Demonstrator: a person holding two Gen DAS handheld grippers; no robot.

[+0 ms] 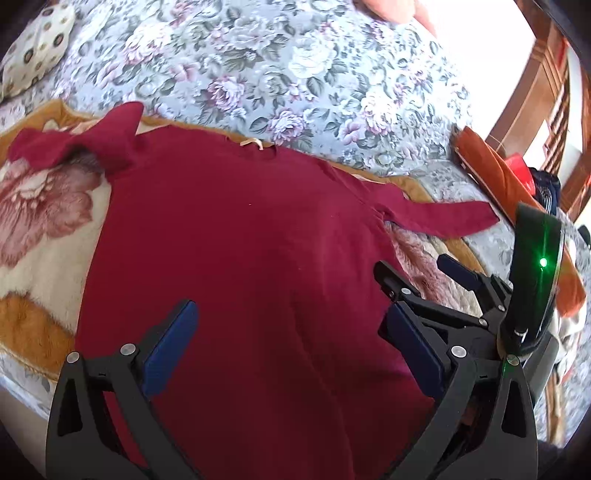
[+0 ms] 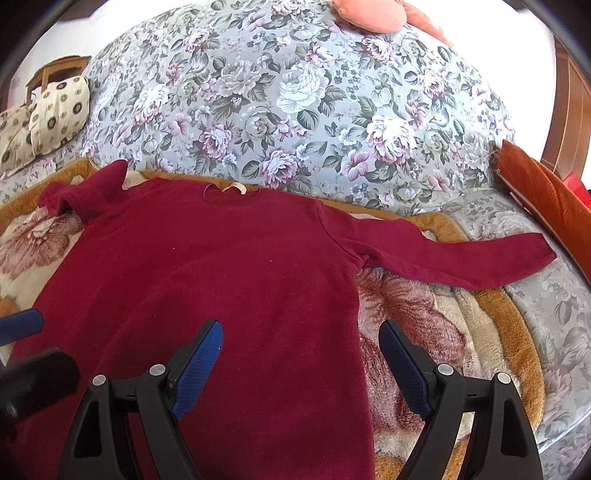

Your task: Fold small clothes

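Observation:
A dark red long-sleeved sweater (image 1: 240, 240) (image 2: 207, 266) lies flat, neck away from me, on a fleece blanket (image 1: 44, 221) (image 2: 424, 314). Its right sleeve (image 2: 454, 254) stretches straight out to the right. Its left sleeve (image 1: 74, 144) is bunched and folded near the shoulder. My left gripper (image 1: 291, 317) hovers open over the sweater's lower body with nothing between its fingers. My right gripper (image 2: 301, 328) is open too and straddles the sweater's right side edge, one finger over the cloth and one over the blanket. It also shows in the left wrist view as the right gripper (image 1: 415, 267).
A thick floral duvet (image 2: 295, 110) is heaped behind the sweater. Spotted pillows (image 2: 55, 107) lie at the far left and an orange-brown cushion (image 2: 546, 199) at the right. Wooden furniture (image 1: 546, 92) stands beyond the bed's right side. A pink cushion (image 2: 369, 14) sits on top of the duvet.

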